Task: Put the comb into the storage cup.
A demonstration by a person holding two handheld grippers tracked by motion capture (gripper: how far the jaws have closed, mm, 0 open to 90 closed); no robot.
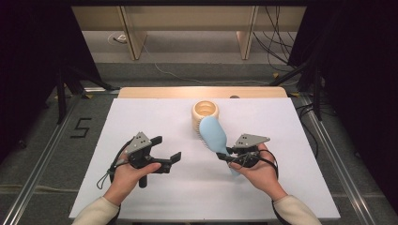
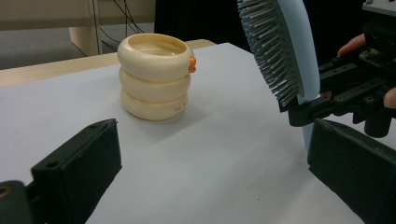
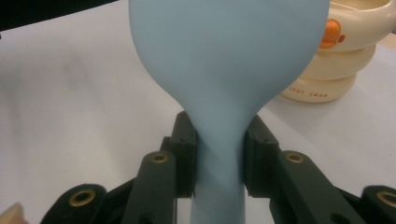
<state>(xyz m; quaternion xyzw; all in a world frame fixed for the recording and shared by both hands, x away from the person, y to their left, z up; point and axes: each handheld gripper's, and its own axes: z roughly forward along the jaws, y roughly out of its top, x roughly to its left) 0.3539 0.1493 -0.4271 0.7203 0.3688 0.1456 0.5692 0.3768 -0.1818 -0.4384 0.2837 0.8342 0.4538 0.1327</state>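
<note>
R gripper (image 1: 224, 157) is clamped on the neck of a pale blue plastic hairbrush (image 1: 213, 135), both pads (image 3: 187, 154) pressed vs. the narrow part just below the oval head; seen plainly in the right gripper view. Brush is held up off the white table sheet (image 1: 141, 117), head tilted up and away toward a cream, ribbed, three-ring plastic cup w/ small orange tab (image 1: 205, 114), which stands upright near the far edge, centre. Brush head overlaps the cup's front in the high view; touching or not, can't tell. In the left gripper view the grey bristles (image 2: 271, 51) face the cup. L gripper (image 1: 165, 149) sits well apart at the left over the sheet, jaws spread wide, nothing between them.
</note>
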